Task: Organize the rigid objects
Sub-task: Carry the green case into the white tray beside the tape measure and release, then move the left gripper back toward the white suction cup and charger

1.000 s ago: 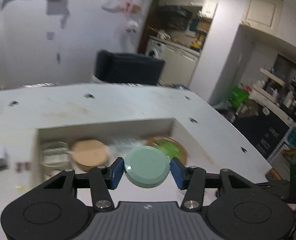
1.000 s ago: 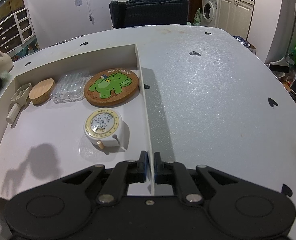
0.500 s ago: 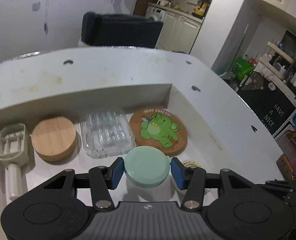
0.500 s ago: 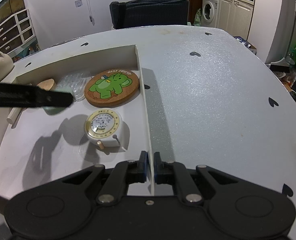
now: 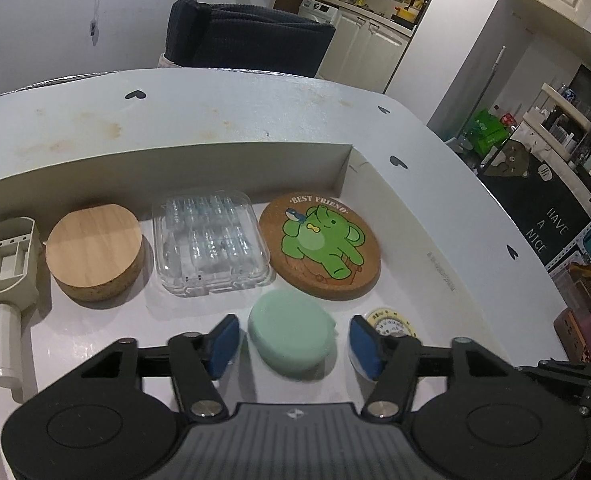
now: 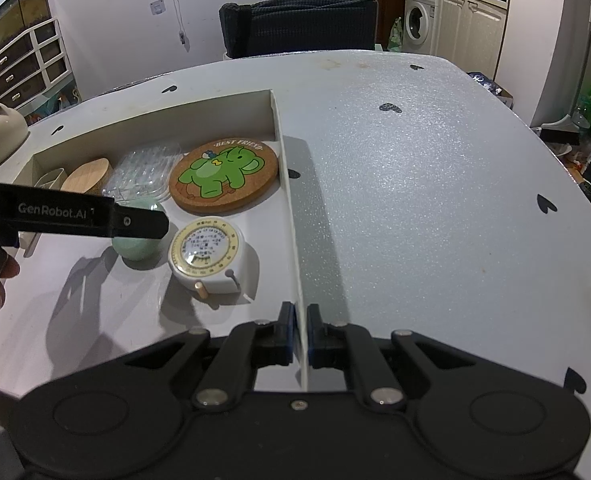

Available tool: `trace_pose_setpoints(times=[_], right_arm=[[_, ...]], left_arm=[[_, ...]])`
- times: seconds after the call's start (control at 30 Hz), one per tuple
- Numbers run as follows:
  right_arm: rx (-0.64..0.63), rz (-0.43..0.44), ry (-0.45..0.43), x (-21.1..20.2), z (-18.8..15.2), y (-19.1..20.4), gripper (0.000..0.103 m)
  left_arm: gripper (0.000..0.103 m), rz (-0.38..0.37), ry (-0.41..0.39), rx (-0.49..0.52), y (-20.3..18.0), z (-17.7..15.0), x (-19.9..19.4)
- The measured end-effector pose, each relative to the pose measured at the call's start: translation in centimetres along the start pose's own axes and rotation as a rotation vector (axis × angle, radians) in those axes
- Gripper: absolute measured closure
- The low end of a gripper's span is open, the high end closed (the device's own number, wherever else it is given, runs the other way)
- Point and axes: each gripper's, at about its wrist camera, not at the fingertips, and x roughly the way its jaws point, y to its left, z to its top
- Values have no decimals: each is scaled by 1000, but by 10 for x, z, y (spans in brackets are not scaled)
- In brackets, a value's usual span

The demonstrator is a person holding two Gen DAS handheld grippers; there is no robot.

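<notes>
- My left gripper has just been opening; its blue pads now stand clear on either side of the mint-green round lid, which lies between them on the tray floor, no longer squeezed.
- I set that lid in a second row, just in front of the clear plastic case and the elephant coaster and just beside the round tape measure — it looks like the nearest bare spot.
- The back row runs scoop, wooden lid, case, coaster, side by side along the far wall.
- My right gripper is pinched tight on the thin right-hand wall of the tray — I judge that steadies the light tray while the other hand works inside it.
- The table to the right of the tray shows nothing left to collect, so the sorting seems close to done.
</notes>
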Motion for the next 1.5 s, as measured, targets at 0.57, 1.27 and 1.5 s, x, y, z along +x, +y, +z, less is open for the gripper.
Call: trace_pose_setpoints(times=[0.57,1.27,1.5], right_arm=[[-1,1,-1,0,0,0,96],[-7,1,-4,0,-1,0,96],[-8,1,-4,0,-1,0,96]], left_arm=[[7,10,-64,42,-8,-6,-38],[0,79,-351,47,17,-18,-159],[0,223,-406,21,59,-22,-188]])
